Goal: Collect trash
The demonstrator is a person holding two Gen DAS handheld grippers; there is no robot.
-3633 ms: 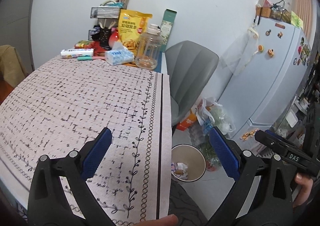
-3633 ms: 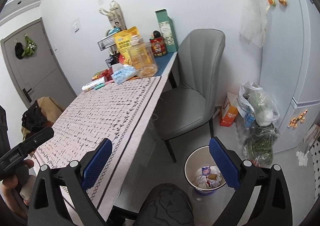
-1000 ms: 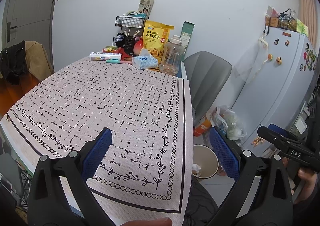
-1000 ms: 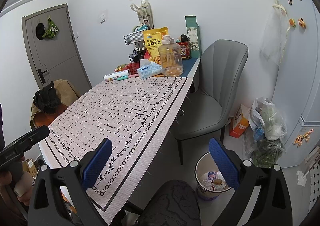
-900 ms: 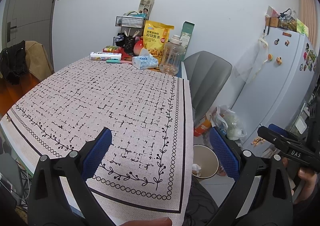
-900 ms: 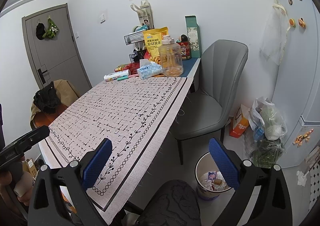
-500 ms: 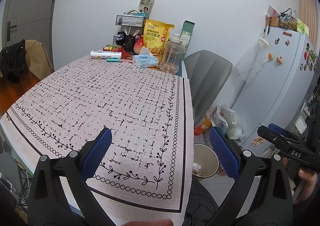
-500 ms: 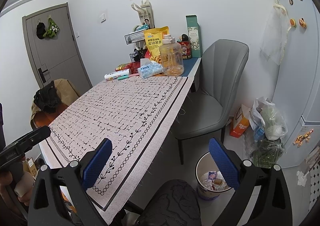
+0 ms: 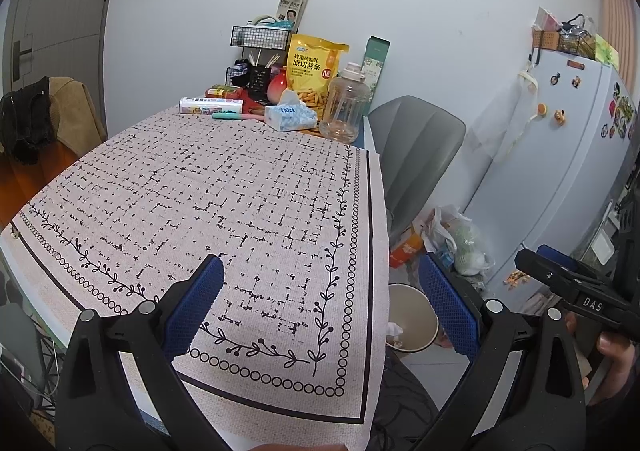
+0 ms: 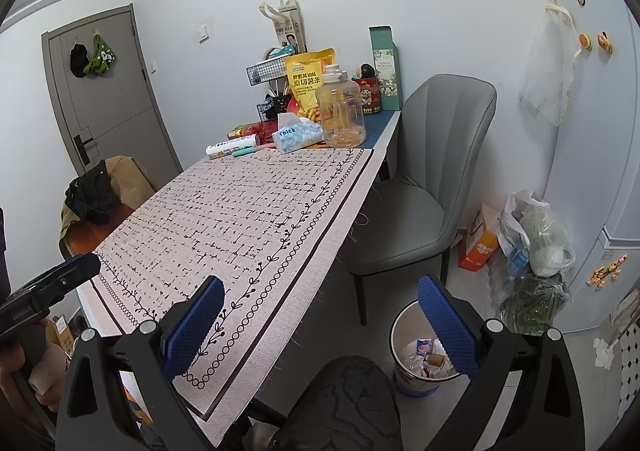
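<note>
A round waste bin stands on the floor by the table's right side, holding wrappers and crumpled paper. In the left wrist view the bin shows past the cloth's edge. My left gripper hovers open over the near end of the patterned tablecloth, with nothing between its blue pads. My right gripper is open too, held above the table corner and the bin. Each gripper shows in the other's view, the right gripper and the left gripper. No loose scraps show on the cloth.
At the table's far end stand a yellow snack bag, a clear jug and a tissue pack. A grey chair sits at the right side. Plastic bags lie by the fridge.
Since 3.6 s ago both grippers have drawn back and up from the table, so more of the cloth shows. Over the last second only a slight drift; both stay open.
</note>
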